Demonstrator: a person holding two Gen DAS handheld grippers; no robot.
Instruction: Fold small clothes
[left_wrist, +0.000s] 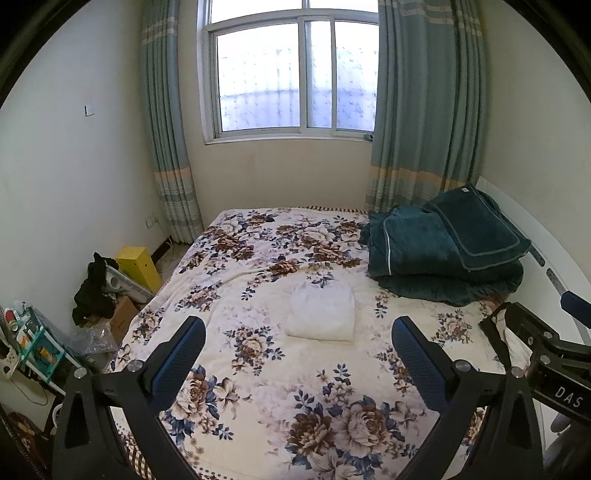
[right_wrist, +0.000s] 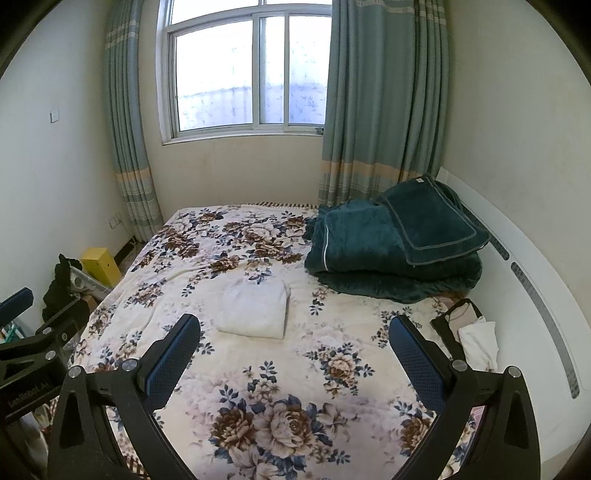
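My left claw (left_wrist: 298, 345) and right claw (right_wrist: 294, 341) both gaped wide, holding nothing; the folded white cloth garment (left_wrist: 321, 314) lay ahead between their fingers, apart, on the floral bedspread (left_wrist: 258, 387).

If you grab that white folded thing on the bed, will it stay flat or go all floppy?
The white folded cloth would probably go floppy: its edges look soft and rounded, not stiff. Pinched at one edge, its layers would likely fall open, since nothing seems to hold them together. It looks light, barely sinking into the flowery blanket. Both grippers are open and away from it.
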